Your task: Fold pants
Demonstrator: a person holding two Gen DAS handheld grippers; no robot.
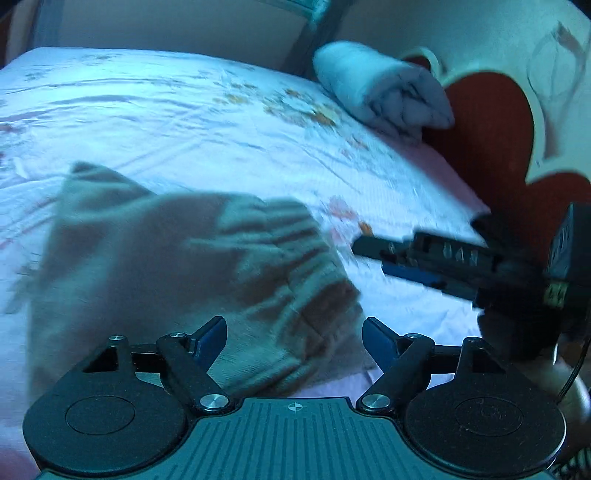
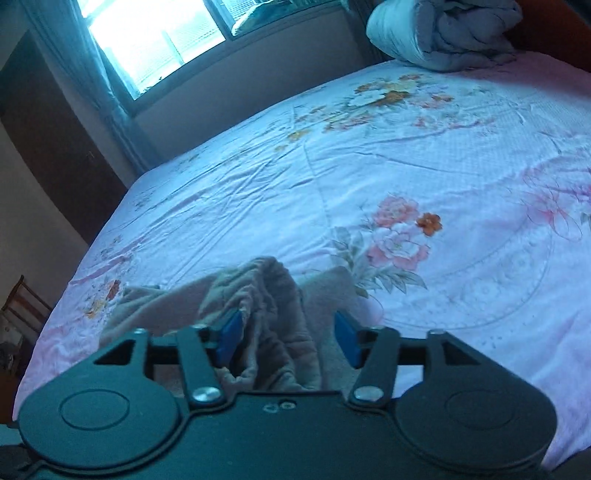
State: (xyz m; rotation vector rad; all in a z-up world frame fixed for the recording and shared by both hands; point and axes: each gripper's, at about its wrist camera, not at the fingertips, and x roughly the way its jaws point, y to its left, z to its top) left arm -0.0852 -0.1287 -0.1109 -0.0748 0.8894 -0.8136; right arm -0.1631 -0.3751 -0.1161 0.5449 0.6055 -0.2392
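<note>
left wrist view: left gripper (image 1: 294, 338), black two-finger tool with blue pads, jaws spread wide with nothing pressed between them. crumpled beige-brown fleece pants (image 1: 177, 273) lying blurred on the pale pink flower-printed bedsheet (image 1: 207, 122), directly ahead of and below the open jaws, gathered waistband toward the right. right gripper (image 1: 364, 248) seen side-on at right, just beside the waistband edge, above the sheet. rolled grey-white blanket (image 1: 380, 92) at the far corner of the bed, against a red heart-shaped headboard (image 1: 491, 122).

right wrist view: right gripper (image 2: 288, 338), blue pads parted, bunched pants (image 2: 269, 306) cloth lying in the gap; left pad close against a fold, right pad clear of the cloth, no clamping visible. pants heaped near the bed's near edge, remainder of the bedsheet (image 2: 424, 155) bare apart from the rolled blanket (image 2: 443, 33) at the far end. bright window (image 2: 155, 40) with pale curtain (image 2: 110, 103) at upper left; dark wooden wardrobe (image 2: 48, 140) along the left wall.
</note>
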